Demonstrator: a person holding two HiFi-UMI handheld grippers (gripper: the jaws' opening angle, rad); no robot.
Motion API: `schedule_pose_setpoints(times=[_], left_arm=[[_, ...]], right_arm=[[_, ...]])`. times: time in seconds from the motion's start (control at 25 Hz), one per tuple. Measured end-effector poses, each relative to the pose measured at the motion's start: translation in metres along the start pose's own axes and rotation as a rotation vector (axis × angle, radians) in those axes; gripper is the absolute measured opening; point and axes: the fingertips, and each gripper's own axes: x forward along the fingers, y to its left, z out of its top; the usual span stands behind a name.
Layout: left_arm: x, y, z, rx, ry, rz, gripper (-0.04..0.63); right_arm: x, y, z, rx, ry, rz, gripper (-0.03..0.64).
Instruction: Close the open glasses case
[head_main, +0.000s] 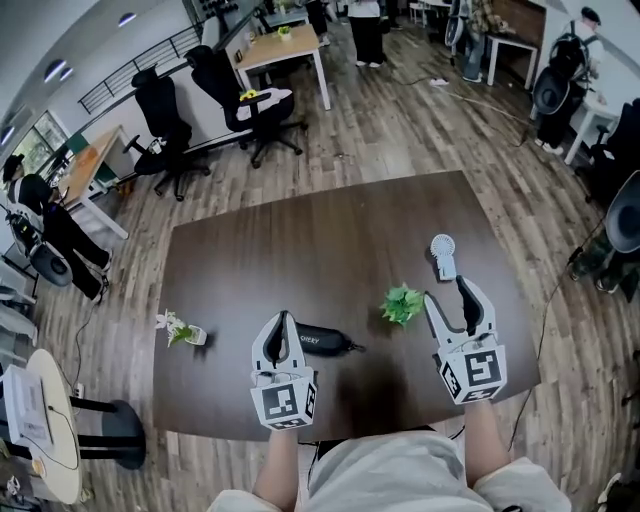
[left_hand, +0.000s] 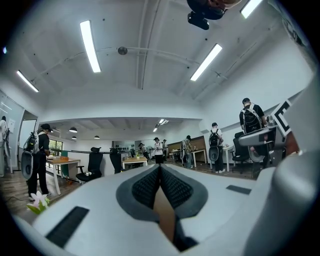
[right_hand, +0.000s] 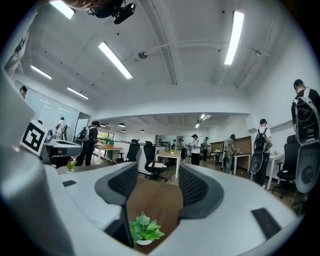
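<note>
A black glasses case (head_main: 323, 340) with white print lies flat on the dark table (head_main: 300, 240), near its front edge. Its lid looks down; I see no gap. My left gripper (head_main: 283, 321) is shut just left of the case, nothing between its fingers. In the left gripper view the two pads (left_hand: 172, 189) press together, the gripper (left_hand: 160, 171) points level, and the case is hidden. My right gripper (head_main: 447, 292) hovers open at the right, away from the case. In the right gripper view its jaws (right_hand: 156, 176) stand wide with only table between them.
A small green plant (head_main: 402, 304) (right_hand: 145, 230) sits between the grippers, just left of the right one. A white hand fan (head_main: 443, 251) lies beyond the right gripper. A small flower pot (head_main: 181, 331) stands at the left. Office chairs (head_main: 250, 105), desks and people lie beyond the table.
</note>
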Motion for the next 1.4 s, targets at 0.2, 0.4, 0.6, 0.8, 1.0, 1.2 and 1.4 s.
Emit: schedule_pose_setpoints(times=[0.2,0.4,0.6,0.8,1.0,1.2,1.4], left_arm=[[0.001,-0.003,0.004,0.011,-0.003,0.000,0.003],[0.002,-0.003,0.005,0.014,-0.010,0.007,0.003],[0.001,-0.003,0.004,0.017,-0.006,0.017,0.003],[0.000,-0.002,0.008,0.016,-0.006,0.022,0.003],[-0.001,0.000,0.010,0.015,-0.010,0.028,0.003],[-0.004,0.001,0.008,0.015,-0.011,0.032,0.003],[-0.007,0.001,0.008,0.014,-0.008,0.034,0.003]], right_arm=[[-0.003,-0.007,0.006,-0.011,-0.022,-0.018,0.258],[-0.001,-0.010,0.005,-0.016,-0.027,-0.019,0.256],[0.000,-0.011,0.003,-0.026,-0.027,-0.020,0.244],[0.000,-0.012,0.007,-0.005,-0.035,-0.028,0.140],[0.000,-0.014,0.010,-0.001,-0.037,-0.040,0.000],[0.001,-0.011,0.008,-0.021,-0.031,-0.040,0.001],[-0.002,-0.012,0.009,-0.021,-0.029,-0.045,0.002]])
